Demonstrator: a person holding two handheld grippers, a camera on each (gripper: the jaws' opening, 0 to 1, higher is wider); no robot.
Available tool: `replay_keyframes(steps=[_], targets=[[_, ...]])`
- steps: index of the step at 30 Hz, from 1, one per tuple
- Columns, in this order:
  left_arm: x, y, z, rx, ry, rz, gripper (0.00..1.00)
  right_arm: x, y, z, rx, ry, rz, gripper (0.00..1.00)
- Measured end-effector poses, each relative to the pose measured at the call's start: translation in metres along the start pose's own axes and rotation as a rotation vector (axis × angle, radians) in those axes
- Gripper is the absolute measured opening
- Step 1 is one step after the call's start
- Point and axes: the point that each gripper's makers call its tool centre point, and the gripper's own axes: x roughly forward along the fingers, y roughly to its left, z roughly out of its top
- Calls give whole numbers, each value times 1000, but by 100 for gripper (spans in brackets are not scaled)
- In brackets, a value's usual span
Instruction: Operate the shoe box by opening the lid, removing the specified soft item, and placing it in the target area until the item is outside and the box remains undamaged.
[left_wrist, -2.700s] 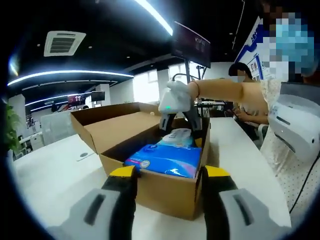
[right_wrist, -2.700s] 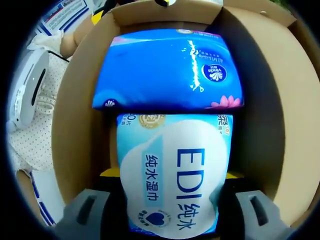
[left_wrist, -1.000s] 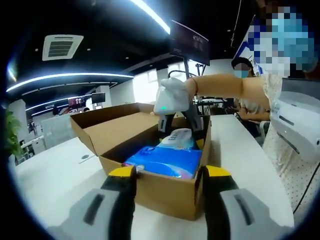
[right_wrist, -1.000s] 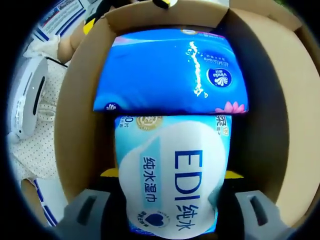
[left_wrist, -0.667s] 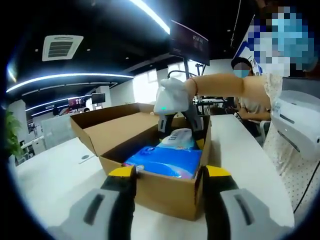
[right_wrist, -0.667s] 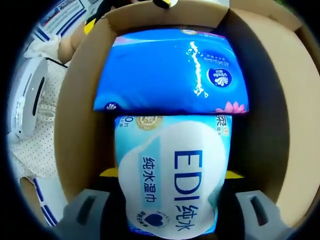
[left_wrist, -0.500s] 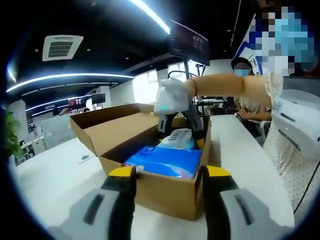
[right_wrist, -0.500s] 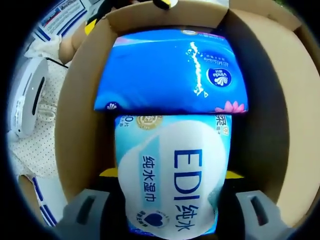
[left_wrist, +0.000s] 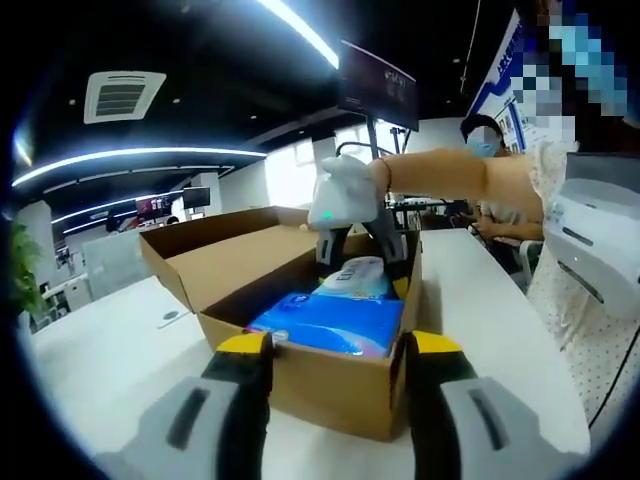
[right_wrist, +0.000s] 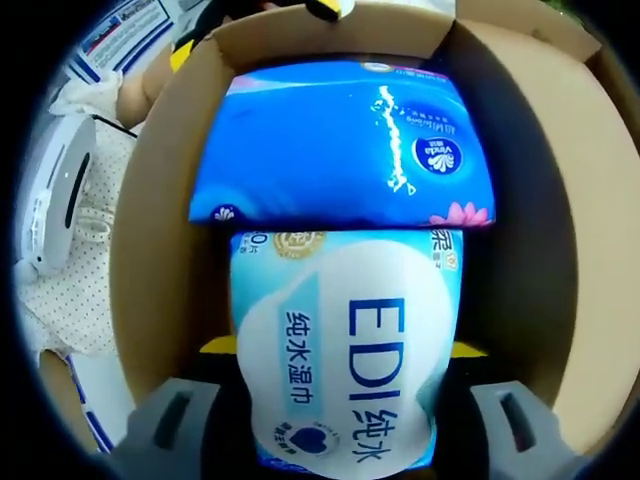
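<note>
A brown cardboard box is seen holding a blue tissue pack and a pale-blue-and-white wipes pack.

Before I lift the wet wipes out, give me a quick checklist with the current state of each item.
1. Lid open: ok, the flap of the cardboard box lies folded back.
2. Right claw astride the EDI wet wipes pack: ok, one jaw on each side.
3. Firm grip on the pack: cannot tell, contact is hidden.
4. Blue Vinda tissue pack clear of the lift: not ok, it abuts the wipes.
5. Left claw steadying the box: cannot tell, its jaws straddle the near wall.
6. Box undamaged: ok.
</note>
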Motion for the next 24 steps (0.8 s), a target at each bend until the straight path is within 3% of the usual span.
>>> replay_keyframes(steps=[24], targets=[[0, 1, -1, 4, -2, -1, 55, 2, 2, -1, 2, 15, -6, 75]])
